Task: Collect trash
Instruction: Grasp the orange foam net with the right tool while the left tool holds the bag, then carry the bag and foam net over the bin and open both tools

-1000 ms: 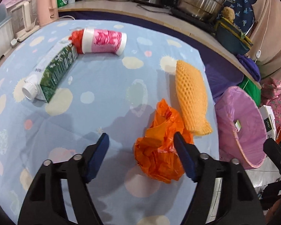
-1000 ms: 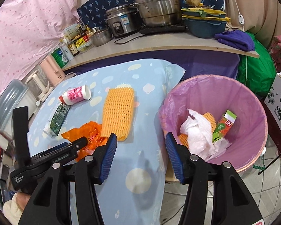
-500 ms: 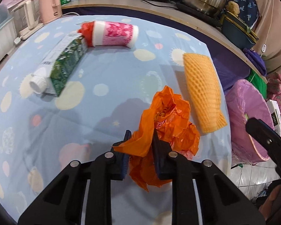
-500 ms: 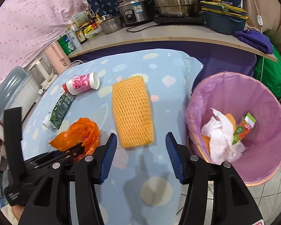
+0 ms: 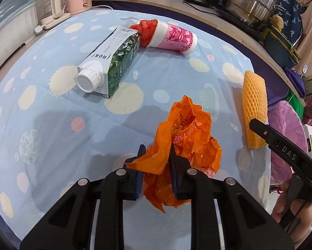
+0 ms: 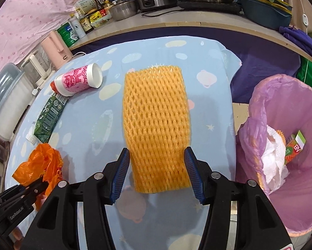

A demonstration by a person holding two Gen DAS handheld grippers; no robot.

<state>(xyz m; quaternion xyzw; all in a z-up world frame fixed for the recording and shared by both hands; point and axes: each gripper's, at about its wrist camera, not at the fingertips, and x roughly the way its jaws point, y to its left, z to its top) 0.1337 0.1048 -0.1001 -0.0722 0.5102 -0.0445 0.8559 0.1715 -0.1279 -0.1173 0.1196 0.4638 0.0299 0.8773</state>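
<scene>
My left gripper (image 5: 157, 167) pinches the orange bag (image 5: 185, 137) for binning, while my right gripper (image 6: 157, 174) gapes astride the foam net (image 6: 156, 123) beside the bin (image 6: 302, 104).

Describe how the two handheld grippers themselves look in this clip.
Both the left gripper and right gripper are matte black plastic clamps with silver rivets and ribbed blue pads. White lettering marks their sides. No sleeves or cables show.

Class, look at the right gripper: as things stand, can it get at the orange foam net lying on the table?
Probably yes. The right gripper is open, its fingers either side of the near end of the orange foam net, which lies flat with nothing on it. The left gripper, shut on the orange plastic bag, is off to the side.
</scene>
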